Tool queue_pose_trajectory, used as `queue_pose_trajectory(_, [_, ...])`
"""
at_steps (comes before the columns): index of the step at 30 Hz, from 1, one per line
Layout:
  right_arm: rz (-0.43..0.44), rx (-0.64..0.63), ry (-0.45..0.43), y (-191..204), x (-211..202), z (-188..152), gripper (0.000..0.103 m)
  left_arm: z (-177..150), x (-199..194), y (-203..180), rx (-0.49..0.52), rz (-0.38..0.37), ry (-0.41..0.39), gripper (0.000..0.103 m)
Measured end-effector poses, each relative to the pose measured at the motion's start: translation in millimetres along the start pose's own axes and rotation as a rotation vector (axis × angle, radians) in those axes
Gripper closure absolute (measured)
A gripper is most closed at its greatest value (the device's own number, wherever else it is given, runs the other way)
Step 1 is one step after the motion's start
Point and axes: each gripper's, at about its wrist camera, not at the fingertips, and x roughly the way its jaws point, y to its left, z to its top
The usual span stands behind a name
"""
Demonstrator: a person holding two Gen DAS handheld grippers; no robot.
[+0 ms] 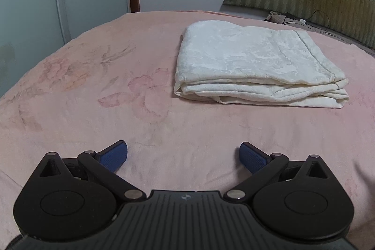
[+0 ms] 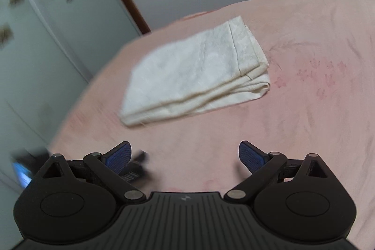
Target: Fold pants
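Well, from where I sit the pants [image 1: 257, 65] look folded already: a cream, layered rectangle lying flat on the pink bed [image 1: 93, 109], well ahead of both tools. My left gripper [image 1: 183, 156] has its fingers spread wide and empty, above bare blanket; my right gripper [image 2: 184, 157] is likewise wide open and holds nothing. The right view is smeared, so I can't judge its height well. My worry is snagging: if I drift a pad back into the loose hem corner [image 2: 262, 76], the top layers could peel open and undo the fold.
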Motion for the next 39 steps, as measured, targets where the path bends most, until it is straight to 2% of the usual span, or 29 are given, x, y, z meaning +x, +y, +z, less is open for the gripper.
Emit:
queue_pose_trajectory(6, [0.234,0.069,-0.069,29,-38,12,0.002,0,1,2,-0.003,-0.004,0.001,0.0])
queue_pose_trajectory(8, [0.283,0.059,-0.1,35,-38,12,0.0,0,1,2,-0.003,-0.004,0.0,0.0])
queue_pose_trajectory(9, [0.275,0.037,-0.113,36,-36,11,0.0,0,1,2,-0.003,-0.003,0.0,0.0])
queue_pose_trajectory(10, [0.23,0.01,-0.121,36,-31,11,0.0,0,1,2,-0.004,-0.004,0.0,0.0])
queue_pose_trajectory(12, [0.087,-0.07,-0.138,32,-18,9,0.0,0,1,1,-0.003,-0.004,0.0,0.0])
queue_pose_trajectory(15, [-0.224,-0.261,-0.15,21,14,-7,0.0,0,1,1,-0.003,-0.004,0.0,0.0])
queue_pose_trajectory(16, [-0.295,-0.302,-0.138,15,25,-13,0.0,0,1,1,-0.004,-0.004,0.0,0.0])
queue_pose_trajectory(17, [-0.329,-0.317,-0.114,6,35,-19,0.0,0,1,1,-0.003,-0.004,0.0,0.0])
queue_pose_trajectory(21, [-0.374,-0.251,-0.035,-20,64,-34,0.0,0,1,1,-0.004,-0.004,0.0,0.0])
queue_pose_trajectory(23, [-0.386,-0.279,-0.086,-18,63,-44,0.0,0,1,1,-0.004,-0.004,0.0,0.0])
queue_pose_trajectory(39, [-0.389,-0.282,-0.082,-20,62,-45,0.0,0,1,1,-0.003,-0.004,0.0,0.0])
